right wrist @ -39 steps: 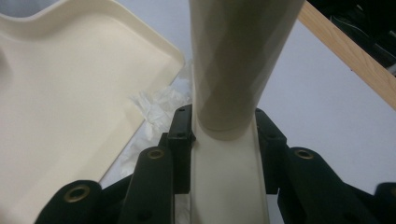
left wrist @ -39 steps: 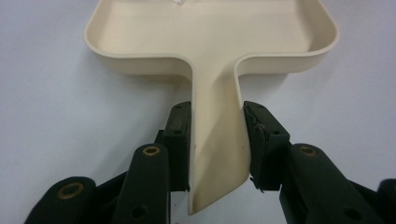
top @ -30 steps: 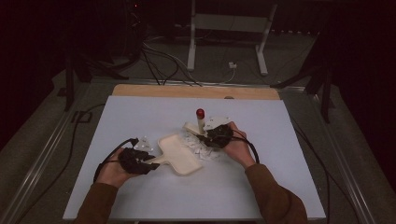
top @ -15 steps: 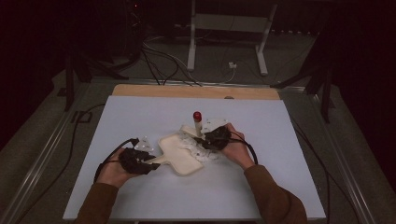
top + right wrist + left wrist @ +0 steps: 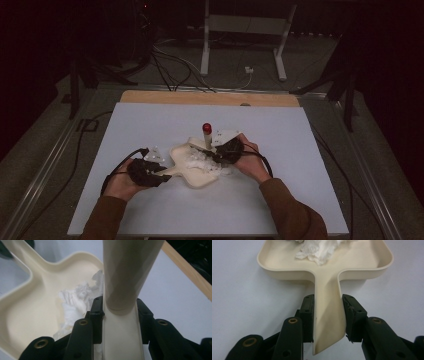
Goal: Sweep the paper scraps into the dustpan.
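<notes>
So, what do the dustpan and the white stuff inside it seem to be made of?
The dustpan looks like moulded plastic: cream, smooth, with a soft sheen and rounded walls, in one piece with its handle, which the left gripper clamps. The white stuff looks like crumpled tissue paper: matte, wrinkled, with torn edges, though thin cloth cannot be excluded.

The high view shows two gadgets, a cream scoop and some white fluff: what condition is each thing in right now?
Left hand-held gripper: shut on the dustpan handle.
Right hand-held gripper: shut on the brush handle.
Dustpan: flat on the table, holding crumpled paper.
Crumpled paper: bunched up, mostly inside the pan.
Brush: red-tipped handle standing up, working end at the pan.
Table: white top, bearing everything.
</notes>
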